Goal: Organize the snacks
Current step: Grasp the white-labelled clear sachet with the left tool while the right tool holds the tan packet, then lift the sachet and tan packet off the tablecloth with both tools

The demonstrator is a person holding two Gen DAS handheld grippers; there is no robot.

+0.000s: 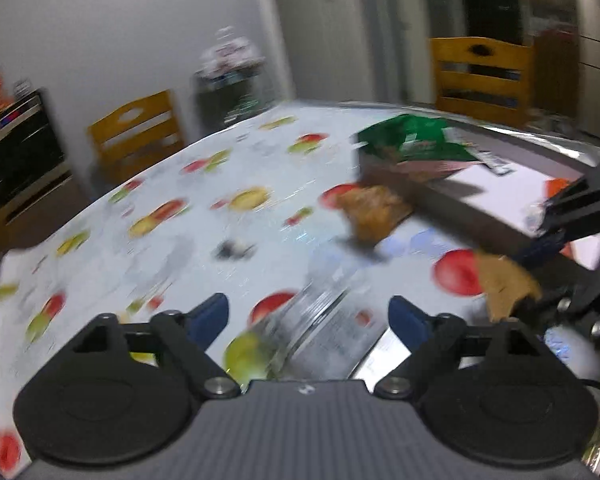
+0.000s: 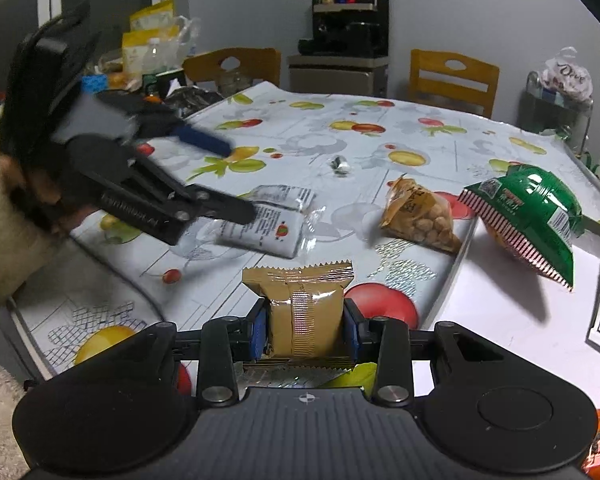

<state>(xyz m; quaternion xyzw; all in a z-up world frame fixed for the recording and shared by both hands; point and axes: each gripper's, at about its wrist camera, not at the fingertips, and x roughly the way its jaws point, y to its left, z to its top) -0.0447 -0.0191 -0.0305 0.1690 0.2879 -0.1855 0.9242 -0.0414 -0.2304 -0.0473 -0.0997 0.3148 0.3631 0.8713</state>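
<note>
**One packet in the grip, the other hand free**

The right gripper (image 2: 305, 330) pinches a tan foil snack packet (image 2: 300, 304) between its blue pads, and holds it upright above the near edge of the fruit-print tablecloth (image 2: 380, 136). The left gripper (image 1: 306, 312) has its jaws spread wide with nothing between them; a white clear-edged packet (image 2: 268, 224) lies flat on the cloth just below it.

To the right is a white tray (image 2: 500, 320), with a green bag (image 2: 528, 216) leaning on its far edge. A bag of round nuts (image 2: 420, 216) lies on the cloth just beside the tray.

The step in hand seems to be carrying the tan packet to the tray. The next move probably needs a move to the right and a release on a bare part of the tray, away from the green bag.
</note>
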